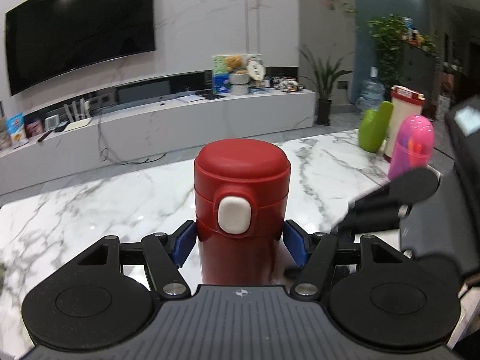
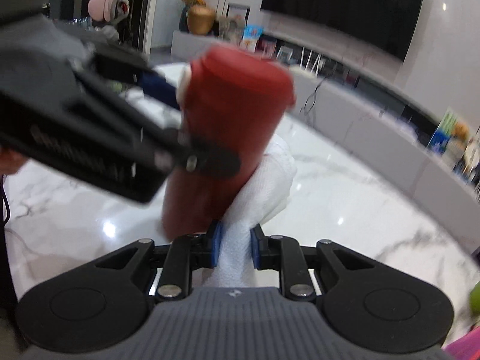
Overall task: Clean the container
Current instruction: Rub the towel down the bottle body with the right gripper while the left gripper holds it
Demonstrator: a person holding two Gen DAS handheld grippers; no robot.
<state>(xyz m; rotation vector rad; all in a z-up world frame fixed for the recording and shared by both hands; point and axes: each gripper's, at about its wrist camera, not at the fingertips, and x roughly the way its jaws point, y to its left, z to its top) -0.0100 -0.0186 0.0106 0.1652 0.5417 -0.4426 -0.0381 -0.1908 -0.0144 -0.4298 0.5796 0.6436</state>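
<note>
A red flask [image 1: 240,210] with a white push button stands upright between the blue pads of my left gripper [image 1: 240,240], which is shut on its body just below the lid. In the right wrist view the same flask [image 2: 228,120] leans to the left, blurred, with the left gripper [image 2: 168,120] clamped on it. My right gripper [image 2: 234,247] is shut on a bunched white cloth [image 2: 264,192]. The cloth presses against the flask's lower right side. The flask's base is hidden in both views.
A white marble table [image 1: 90,210] lies under both grippers. At its far right stand a green container [image 1: 376,130], a cream jug with a red lid [image 1: 405,114] and a pink holder [image 1: 412,147]. The right gripper's body [image 1: 420,210] fills the right side.
</note>
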